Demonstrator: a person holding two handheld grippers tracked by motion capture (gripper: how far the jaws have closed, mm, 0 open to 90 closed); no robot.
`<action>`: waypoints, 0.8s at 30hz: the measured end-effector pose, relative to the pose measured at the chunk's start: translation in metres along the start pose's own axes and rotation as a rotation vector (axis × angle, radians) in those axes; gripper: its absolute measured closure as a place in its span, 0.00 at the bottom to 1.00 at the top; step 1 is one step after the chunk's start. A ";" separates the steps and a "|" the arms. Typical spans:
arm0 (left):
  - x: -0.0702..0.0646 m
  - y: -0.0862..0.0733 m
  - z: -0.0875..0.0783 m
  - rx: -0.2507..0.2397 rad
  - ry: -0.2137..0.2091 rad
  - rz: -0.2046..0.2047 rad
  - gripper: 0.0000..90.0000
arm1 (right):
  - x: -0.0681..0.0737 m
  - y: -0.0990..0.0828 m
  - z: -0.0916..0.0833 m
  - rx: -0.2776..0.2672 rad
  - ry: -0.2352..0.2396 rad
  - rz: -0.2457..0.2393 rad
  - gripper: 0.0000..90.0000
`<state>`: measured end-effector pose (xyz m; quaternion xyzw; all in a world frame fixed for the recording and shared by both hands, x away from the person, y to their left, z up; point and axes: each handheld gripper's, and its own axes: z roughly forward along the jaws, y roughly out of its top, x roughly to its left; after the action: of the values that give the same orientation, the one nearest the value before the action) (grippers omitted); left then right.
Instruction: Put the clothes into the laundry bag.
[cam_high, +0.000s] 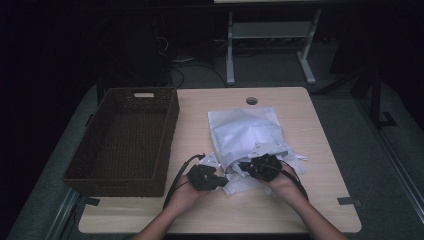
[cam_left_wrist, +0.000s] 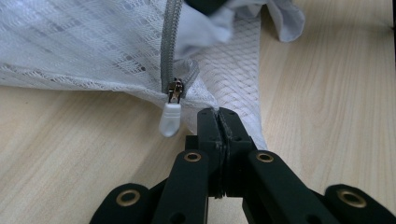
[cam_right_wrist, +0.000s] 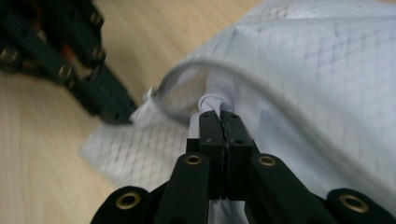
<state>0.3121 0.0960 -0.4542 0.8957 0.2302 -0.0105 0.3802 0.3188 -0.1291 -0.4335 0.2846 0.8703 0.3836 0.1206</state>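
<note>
Both claws clamp mesh bag (cam_high: 247, 132) near edge; basket (cam_high: 125, 140) left.

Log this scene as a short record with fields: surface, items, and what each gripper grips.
surface: wooden table
mesh bag: white, zipper partly open
zipper pull: white tab, hangs free
left gripper: shut on the mesh bag's edge beside the zipper
right gripper: shut on white cloth at the bag's opening
basket: brown wicker, left of the bag

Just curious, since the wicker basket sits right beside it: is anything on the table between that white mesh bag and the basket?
Nothing visible: bare table lies between the mesh bag and the basket. Both the left gripper and right gripper are clamped on white fabric.
</note>
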 end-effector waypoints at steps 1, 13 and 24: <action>0.000 0.000 0.000 0.003 -0.001 0.000 0.98 | 0.000 0.000 0.000 0.000 0.000 0.000 0.98; 0.005 -0.003 -0.001 0.005 0.013 -0.013 0.98 | -0.008 0.009 0.007 -0.013 0.056 0.053 0.74; 0.006 -0.003 0.000 0.009 0.017 -0.013 0.98 | -0.017 -0.043 -0.054 0.051 0.026 0.059 0.63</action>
<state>0.3159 0.1000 -0.4571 0.8959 0.2394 -0.0066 0.3742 0.2919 -0.1946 -0.4293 0.3080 0.8724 0.3685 0.0905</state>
